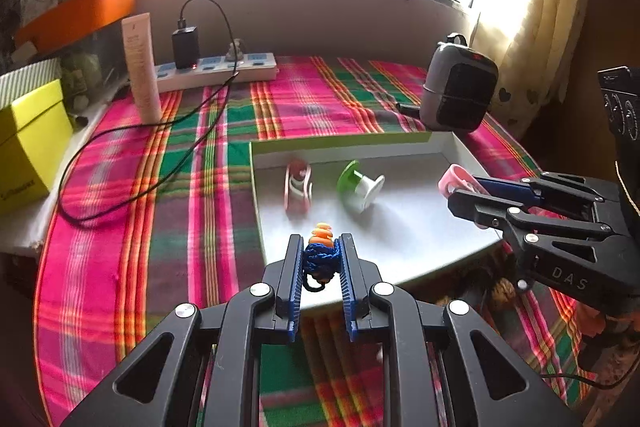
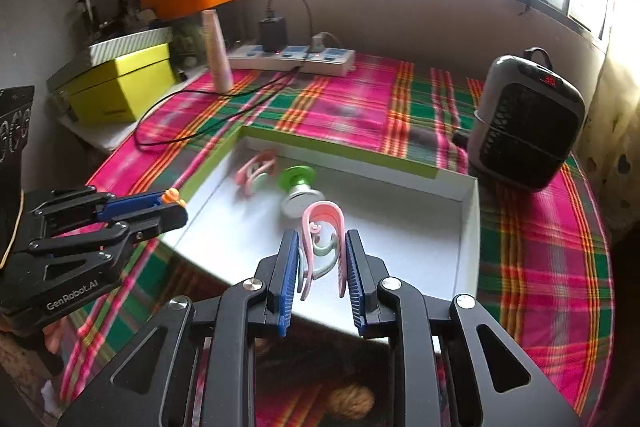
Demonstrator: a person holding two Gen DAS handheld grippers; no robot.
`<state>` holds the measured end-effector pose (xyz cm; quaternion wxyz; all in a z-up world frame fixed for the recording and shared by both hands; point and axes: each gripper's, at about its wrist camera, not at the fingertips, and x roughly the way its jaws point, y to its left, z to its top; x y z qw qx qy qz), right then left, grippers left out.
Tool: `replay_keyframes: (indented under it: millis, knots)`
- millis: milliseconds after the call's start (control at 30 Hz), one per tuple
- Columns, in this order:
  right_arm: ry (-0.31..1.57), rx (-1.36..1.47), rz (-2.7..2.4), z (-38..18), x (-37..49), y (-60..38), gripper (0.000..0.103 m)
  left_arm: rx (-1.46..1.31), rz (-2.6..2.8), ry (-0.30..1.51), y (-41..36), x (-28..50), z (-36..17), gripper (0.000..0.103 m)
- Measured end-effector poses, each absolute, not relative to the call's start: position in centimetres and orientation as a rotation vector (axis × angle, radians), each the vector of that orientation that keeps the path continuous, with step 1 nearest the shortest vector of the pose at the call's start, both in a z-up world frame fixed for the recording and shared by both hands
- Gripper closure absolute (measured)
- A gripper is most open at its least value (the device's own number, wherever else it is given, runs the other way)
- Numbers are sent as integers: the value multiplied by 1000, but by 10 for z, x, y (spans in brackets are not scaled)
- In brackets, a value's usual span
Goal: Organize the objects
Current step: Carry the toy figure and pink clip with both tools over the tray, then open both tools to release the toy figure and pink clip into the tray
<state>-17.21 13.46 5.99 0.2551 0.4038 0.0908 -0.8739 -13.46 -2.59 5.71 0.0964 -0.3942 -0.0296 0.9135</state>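
Note:
In the left wrist view my left gripper [image 1: 321, 239] is shut on a bundle of blue cord with an orange piece [image 1: 322, 259], held over the near edge of a shallow white tray with a green rim [image 1: 340, 146]. In the tray lie a pink-and-white clip [image 1: 298, 189] and a green-and-white spool [image 1: 360, 187]. The right gripper [image 1: 460, 189] reaches in from the right, holding a pink clip [image 1: 452, 181]. In the right wrist view my right gripper [image 2: 321, 233] is shut on that pink clip [image 2: 324, 223] above the tray [image 2: 468, 227]. The left gripper [image 2: 176, 207] shows at the left.
A grey-and-black heater [image 1: 460, 91] stands behind the tray's far right corner. A white power strip [image 1: 216, 69] with a black charger and a trailing black cable [image 1: 120, 131] lies at the back. A pale tube [image 1: 140, 67] and a yellow box [image 1: 28, 143] stand left. Plaid cloth covers the table.

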Motion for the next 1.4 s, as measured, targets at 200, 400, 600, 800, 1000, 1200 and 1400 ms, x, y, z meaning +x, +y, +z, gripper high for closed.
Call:
replay_keyframes:
  millis: [200, 400, 600, 800, 1000, 1200, 1400]
  knots:
    - [235, 1144, -2392, 52, -199, 139, 79, -1198, 2691, -96, -19, -158, 52, 87]
    - [268, 1197, -2390, 41, -223, 133, 79, -1228, 2671, -95, -11, -179, 44, 87]
    - [263, 1246, -2380, 30, -243, 132, 79, -1266, 2646, -92, -6, -195, 35, 87]
    - [270, 1272, -2372, 21, -254, 130, 79, -1287, 2633, -85, 0, -205, 27, 87]
    - [284, 1282, -2372, 19, -261, 129, 79, -1312, 2632, -86, -1, -215, 22, 87]
    - [287, 1287, -2371, 18, -263, 128, 79, -1313, 2630, -79, 1, -217, 21, 87]
    - [282, 1294, -2370, 16, -263, 128, 79, -1319, 2626, -69, 3, -220, 18, 87]
